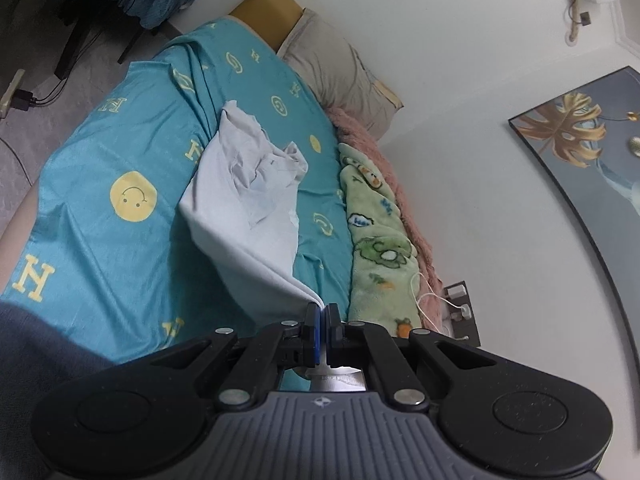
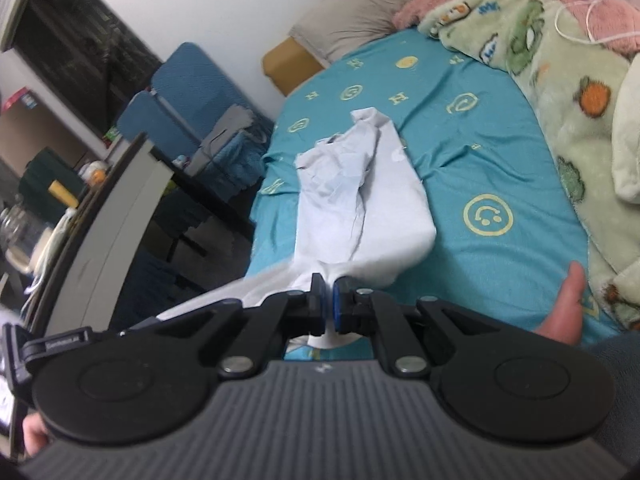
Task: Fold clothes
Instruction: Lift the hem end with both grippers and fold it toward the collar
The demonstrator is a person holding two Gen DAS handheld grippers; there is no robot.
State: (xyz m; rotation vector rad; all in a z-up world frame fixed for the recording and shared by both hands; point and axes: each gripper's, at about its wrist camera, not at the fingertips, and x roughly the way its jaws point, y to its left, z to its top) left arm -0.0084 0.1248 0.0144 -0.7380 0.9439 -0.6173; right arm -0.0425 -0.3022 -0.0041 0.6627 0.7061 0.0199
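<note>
Left gripper (image 1: 322,312): jaws pinched shut on a near corner of the white garment (image 1: 248,208).
Right gripper (image 2: 329,292): jaws likewise clamped on a near edge of the garment (image 2: 360,208).
Garment: stretched from both grippers out across the bed (image 1: 100,152), far end rumpled and bunched on the teal sheet.
Progress: no neat fold shows; it seems mid-fold or being spread, with smoothing and folding left.
Beyond: green blanket (image 2: 560,92), pillow (image 1: 336,68).

My left hand-held gripper (image 1: 322,310) was matt black plastic with blue pads; the white garment (image 1: 248,200) was thin creased cloth, the teal bedsheet (image 1: 100,152) smooth with slight sheen, the green blanket (image 1: 376,236) fuzzy fleece.
</note>
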